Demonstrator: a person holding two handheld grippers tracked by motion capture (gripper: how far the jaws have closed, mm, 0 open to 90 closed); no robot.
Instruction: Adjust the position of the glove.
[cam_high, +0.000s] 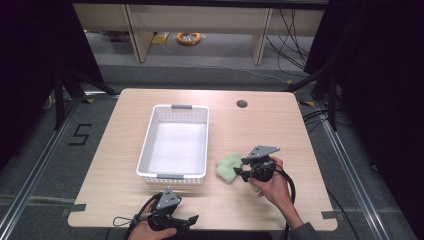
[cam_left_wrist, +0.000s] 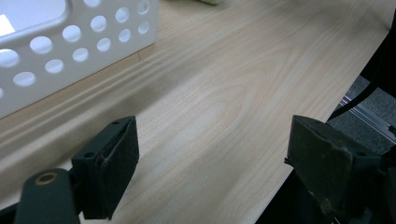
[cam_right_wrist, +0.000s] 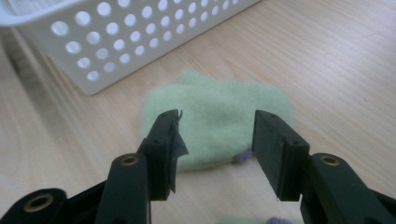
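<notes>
**Right gripper poised over a green cloth beside the basket**

The right gripper (cam_high: 243, 167) hangs just above a folded light-green cloth (cam_high: 229, 166) that lies flat on the wooden table (cam_high: 260, 125), a little right of the white perforated basket (cam_high: 174, 143). In the right gripper view the jaws stand half spread, one to each side of the near edge of the cloth (cam_right_wrist: 217, 122); the pads do not press on it, so nothing is grasped. A small purplish patch shows at the cloth's near edge, too blurred to name.

The basket's holed wall (cam_right_wrist: 140, 42) runs close along the cloth's far side, leaving only a narrow strip of bare wood between them. To the right of the cloth and toward the far edge the tabletop is open, apart from a round cable hole (cam_high: 242, 104).

The left gripper (cam_high: 170, 220) sits low at the table's near edge, jaws spread wide with only bare wood between them. Its view shows the basket's corner (cam_left_wrist: 70, 51) to one side and the table's edge falling away to the floor on the other.
</notes>
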